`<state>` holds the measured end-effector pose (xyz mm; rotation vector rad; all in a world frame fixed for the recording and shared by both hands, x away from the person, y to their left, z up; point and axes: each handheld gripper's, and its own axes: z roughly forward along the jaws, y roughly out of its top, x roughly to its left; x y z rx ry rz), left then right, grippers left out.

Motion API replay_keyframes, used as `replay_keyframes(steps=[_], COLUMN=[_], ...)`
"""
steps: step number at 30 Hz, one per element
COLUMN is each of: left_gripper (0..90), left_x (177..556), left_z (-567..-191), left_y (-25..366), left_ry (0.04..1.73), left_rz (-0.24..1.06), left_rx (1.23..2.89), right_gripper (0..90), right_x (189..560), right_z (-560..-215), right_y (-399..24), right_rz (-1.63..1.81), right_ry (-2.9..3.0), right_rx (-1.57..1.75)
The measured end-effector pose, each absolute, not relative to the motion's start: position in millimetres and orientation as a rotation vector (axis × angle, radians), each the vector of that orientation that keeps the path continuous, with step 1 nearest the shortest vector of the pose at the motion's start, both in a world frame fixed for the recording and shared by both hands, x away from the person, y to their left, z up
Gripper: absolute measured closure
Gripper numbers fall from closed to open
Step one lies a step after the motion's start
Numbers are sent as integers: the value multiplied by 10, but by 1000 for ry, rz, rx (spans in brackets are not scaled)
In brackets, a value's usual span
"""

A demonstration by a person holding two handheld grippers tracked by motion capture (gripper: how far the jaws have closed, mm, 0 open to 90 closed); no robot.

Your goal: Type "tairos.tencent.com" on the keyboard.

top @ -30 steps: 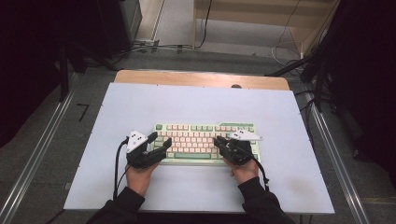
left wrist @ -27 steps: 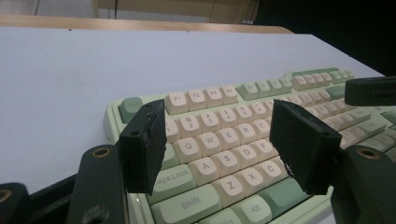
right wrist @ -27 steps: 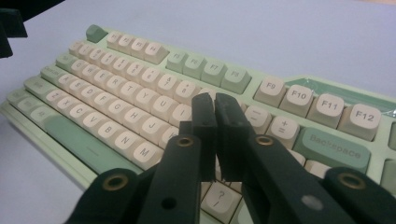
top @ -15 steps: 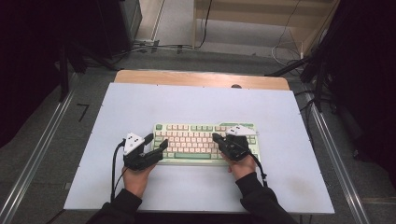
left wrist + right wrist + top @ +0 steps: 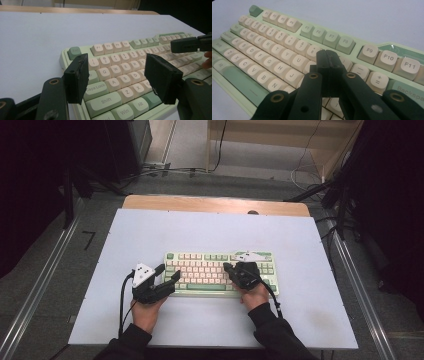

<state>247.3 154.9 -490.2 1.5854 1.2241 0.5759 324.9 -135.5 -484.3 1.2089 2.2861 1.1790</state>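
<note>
A pale green keyboard (image 5: pixel 210 270) with cream keys lies flat on the white table, slightly nearer than the middle. My left gripper (image 5: pixel 168 272) stands open at the keyboard's left end. In the left gripper view its jaws (image 5: pixel 117 62) frame the Q, A and Z columns of the keyboard (image 5: pixel 120 82) with nothing between them. My right gripper (image 5: pixel 229 267) is shut, its joined tips (image 5: pixel 327 53) low over the keys near 8 and 9 on the keyboard (image 5: pixel 274 50). Whether they touch a key I cannot tell. The right gripper's jaw (image 5: pixel 190 44) also shows far right in the left gripper view.
The white tabletop (image 5: pixel 150 230) has free room on all sides of the keyboard. A wooden strip (image 5: pixel 215 204) runs along its far edge. Metal rails (image 5: pixel 40 285) flank the table, and cables (image 5: pixel 165 170) lie on the floor beyond.
My right gripper has shifted a little to the left over the keys. The left gripper and the keyboard have stayed where they were.
</note>
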Motion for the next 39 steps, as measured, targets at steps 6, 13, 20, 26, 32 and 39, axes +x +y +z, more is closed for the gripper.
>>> replay_keyframes(steps=[6, 13, 20, 26, 32, 39], left_gripper=[365, 365, 365, 365, 366, 366], left_x=[2482, 2484, 2488, 2487, 2492, 2489], left_z=[-4909, -4908, -4909, -4903, -4907, -4901], left_y=[1530, 1523, 1524, 1522, 1518, 1510], left_ry=[1223, 1221, 1223, 1219, 1218, 1211], left_rz=[569, 564, 560, 558, 559, 558], left_rx=[1589, 1593, 1597, 1593, 1599, 1598], right_gripper=[877, 877, 877, 877, 877, 877], right_x=[3269, 3279, 3285, 3290, 3311, 3272], right_z=[-4854, -4857, -4870, -4871, -4882, -4807], right_y=[-1349, -1344, -1334, -1333, -1326, -1329], right_rz=[1161, 1154, 1142, 1140, 1124, 1155], right_ry=[2300, 2307, 2322, 2326, 2362, 2348], right_rx=[1231, 1239, 1247, 1252, 1271, 1256])
